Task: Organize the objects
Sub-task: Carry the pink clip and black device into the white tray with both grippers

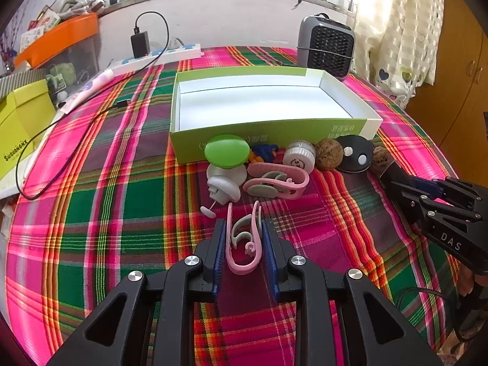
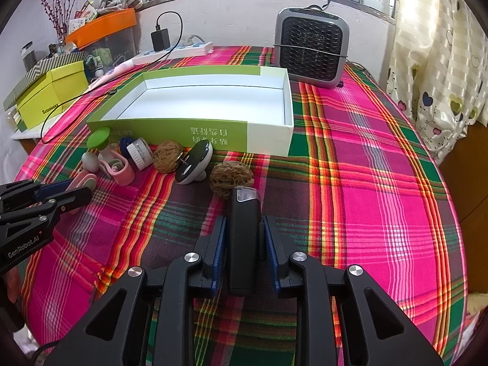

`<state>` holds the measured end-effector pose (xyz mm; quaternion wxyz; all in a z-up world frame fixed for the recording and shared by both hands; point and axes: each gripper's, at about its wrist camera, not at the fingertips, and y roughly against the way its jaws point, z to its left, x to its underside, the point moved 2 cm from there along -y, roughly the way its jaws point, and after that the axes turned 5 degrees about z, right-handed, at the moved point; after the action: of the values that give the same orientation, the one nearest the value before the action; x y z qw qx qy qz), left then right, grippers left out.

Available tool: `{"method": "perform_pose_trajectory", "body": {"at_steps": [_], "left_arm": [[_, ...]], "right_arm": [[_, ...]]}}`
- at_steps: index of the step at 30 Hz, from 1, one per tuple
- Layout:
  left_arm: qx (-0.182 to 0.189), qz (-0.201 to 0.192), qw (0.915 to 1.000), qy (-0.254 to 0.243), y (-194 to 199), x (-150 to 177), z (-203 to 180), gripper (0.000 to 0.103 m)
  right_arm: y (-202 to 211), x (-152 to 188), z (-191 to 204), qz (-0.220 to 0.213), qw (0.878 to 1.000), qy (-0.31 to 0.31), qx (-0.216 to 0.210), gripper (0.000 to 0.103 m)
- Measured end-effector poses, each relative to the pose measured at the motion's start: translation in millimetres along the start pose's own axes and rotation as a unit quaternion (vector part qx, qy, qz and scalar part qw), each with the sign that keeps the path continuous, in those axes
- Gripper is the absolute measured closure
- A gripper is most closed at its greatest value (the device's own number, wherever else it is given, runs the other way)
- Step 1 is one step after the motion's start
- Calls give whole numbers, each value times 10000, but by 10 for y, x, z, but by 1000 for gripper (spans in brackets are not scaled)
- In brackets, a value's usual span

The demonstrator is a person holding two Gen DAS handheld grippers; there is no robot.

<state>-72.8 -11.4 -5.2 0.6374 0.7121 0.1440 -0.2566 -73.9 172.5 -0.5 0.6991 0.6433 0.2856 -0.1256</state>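
Both claws over the plaid bench
Left claw (image 1: 244,238) pinches a pink clip (image 1: 245,244); right claw (image 2: 244,244) straddles a black device (image 2: 244,241), contact unclear. The green box (image 1: 265,137) sits behind the clutter.

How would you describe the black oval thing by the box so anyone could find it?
Start at the green open box. A row of small items runs along its near wall; the black oval gadget leans between two walnuts. Only it has two round silver spots.

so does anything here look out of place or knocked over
Nothing is spilled or damaged. The green box sits empty while the small items lie outside along its front wall; the green-capped bottle lies tipped on its side there.
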Motion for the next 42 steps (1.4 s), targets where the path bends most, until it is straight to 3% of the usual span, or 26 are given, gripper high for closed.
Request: {"method": "perform_pose_trajectory", "body": {"at_steps": [24, 42], "left_arm": [[76, -154, 9998, 67, 121, -78, 1, 82], [348, -496, 9981, 78, 189, -622, -20, 82]], "right_arm": [[126, -78, -16, -129, 9999, -30, -91, 78], [186, -643, -69, -362, 9987, 45, -350, 78]]}}
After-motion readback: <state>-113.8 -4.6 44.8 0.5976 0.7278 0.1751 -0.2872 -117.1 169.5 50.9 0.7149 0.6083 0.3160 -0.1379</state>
